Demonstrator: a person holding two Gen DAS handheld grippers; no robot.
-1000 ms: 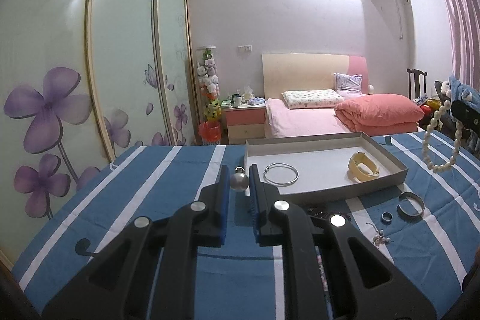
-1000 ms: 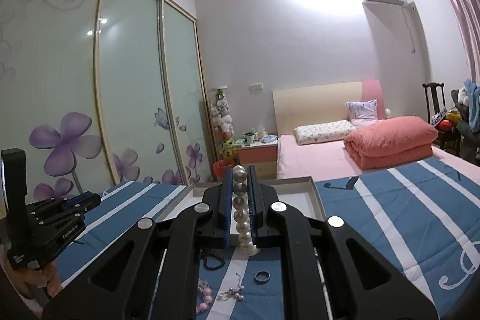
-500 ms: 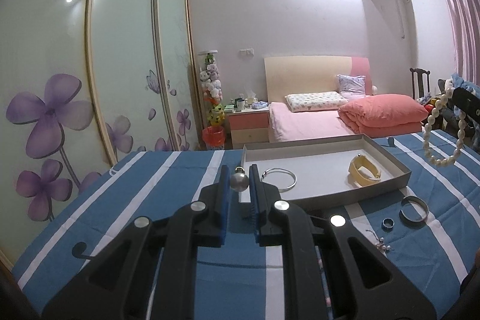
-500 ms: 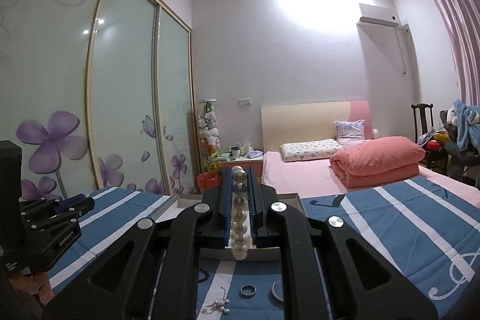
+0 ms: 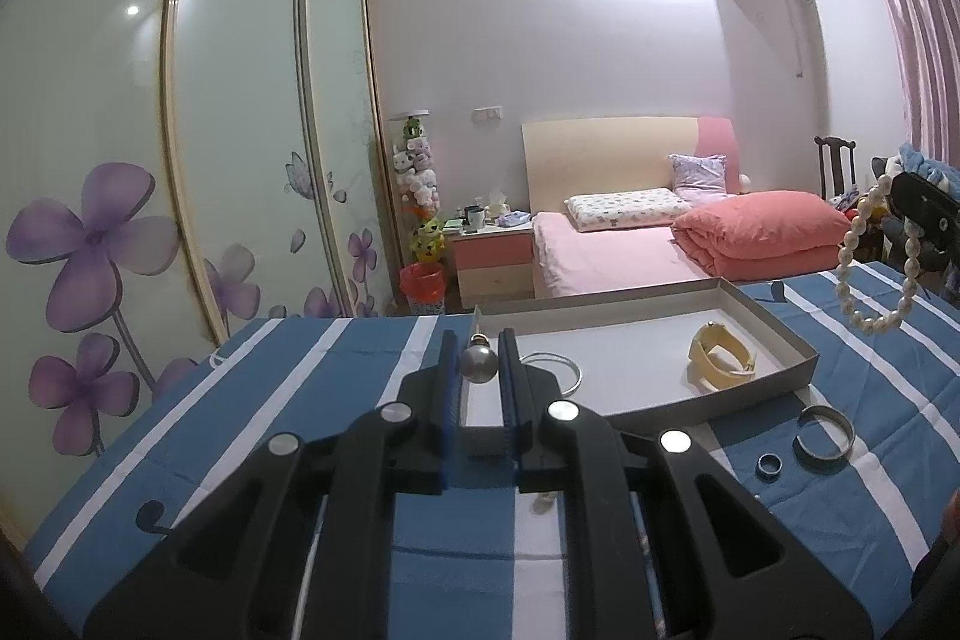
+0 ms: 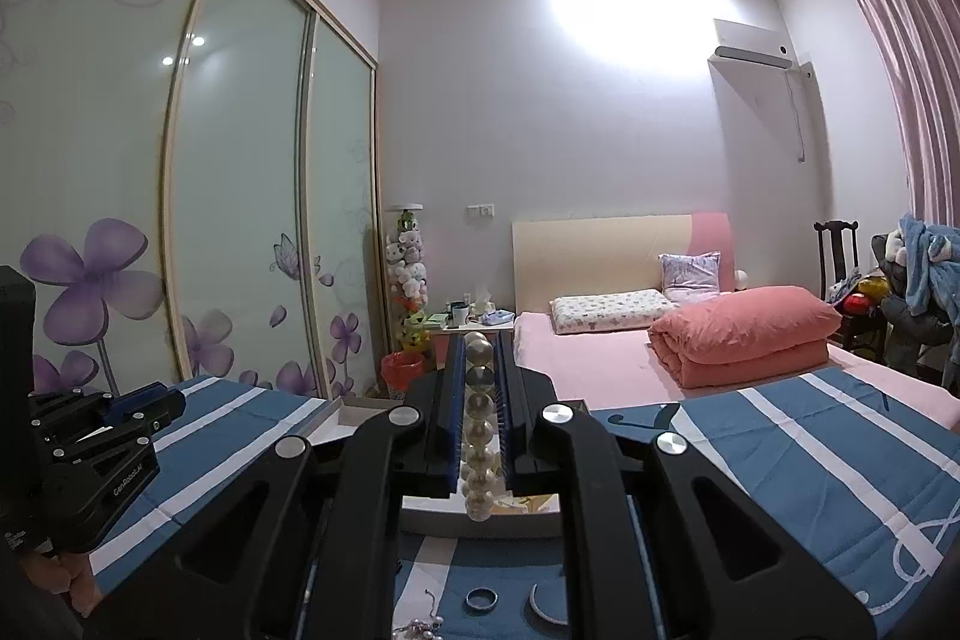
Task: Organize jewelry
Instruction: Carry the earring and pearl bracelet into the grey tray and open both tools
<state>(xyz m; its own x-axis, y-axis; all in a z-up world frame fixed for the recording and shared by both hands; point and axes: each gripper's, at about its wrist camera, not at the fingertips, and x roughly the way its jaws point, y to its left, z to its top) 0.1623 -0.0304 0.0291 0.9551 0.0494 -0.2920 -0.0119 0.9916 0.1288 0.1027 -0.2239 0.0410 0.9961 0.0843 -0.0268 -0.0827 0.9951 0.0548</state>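
My left gripper is shut on a silver ball pendant, held above the near left corner of the grey tray. The tray holds a thin silver bangle and a yellow watch. My right gripper is shut on a pearl bracelet; its loop of pearls hangs in the air at the right edge of the left wrist view. The tray lies below the right gripper, mostly hidden.
A blue-and-white striped cloth covers the table. On it, right of the tray, lie a wide silver bangle, a dark ring and a small earring. The left gripper's body shows at the left of the right wrist view.
Both grippers have risen and tilted; the tray and loose pieces sit lower in both views. The pearl bracelet has lifted clear of the cloth. Both grips are unchanged.
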